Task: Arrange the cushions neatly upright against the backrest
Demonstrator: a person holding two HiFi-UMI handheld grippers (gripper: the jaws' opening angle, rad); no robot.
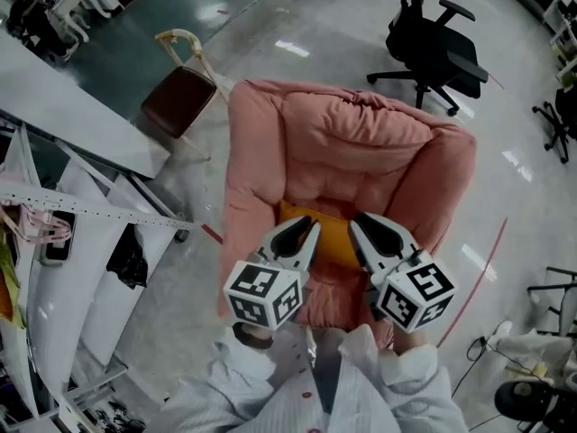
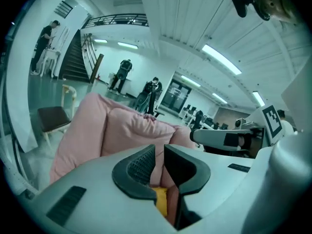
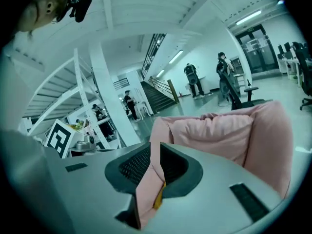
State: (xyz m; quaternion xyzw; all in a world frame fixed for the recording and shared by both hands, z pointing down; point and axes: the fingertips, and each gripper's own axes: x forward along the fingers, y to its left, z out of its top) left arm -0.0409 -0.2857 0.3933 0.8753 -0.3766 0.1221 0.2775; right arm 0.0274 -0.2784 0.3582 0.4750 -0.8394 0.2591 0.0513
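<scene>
Grippers sit nearest you, side by side just beyond your pale sleeves. On the left gripper the jaws are drawn almost together. Its own view shows the thin slot between them filled with pink and yellow cloth, so I read it as pinching an edge of the cushion. The right gripper is plainer: a fold of pink fabric with a yellow edge runs down between its pads, nipped tight.

The cushion spans the gap between your two grippers, its orange-yellow face turned up, over the seat of the pink armchair. It lies in front of the backrest. Whether it is already tilting upright I cannot tell.

Expect it to be light, soft and floppy. Held by a thin edge it will likely sag and fold in the middle, and smooth cloth can creep out of narrow pads. You would do best with a deep bite on the seam at the two upper corners, hands well apart, so it hangs flat. The armchair is plump too, so the cushion should sink in and lean rather than slide. Aim its lower edge into the crease where seat meets backrest.

Farther off, a wooden chair stands at the far left and a black office chair at the far right, both well apart from the armchair.
</scene>
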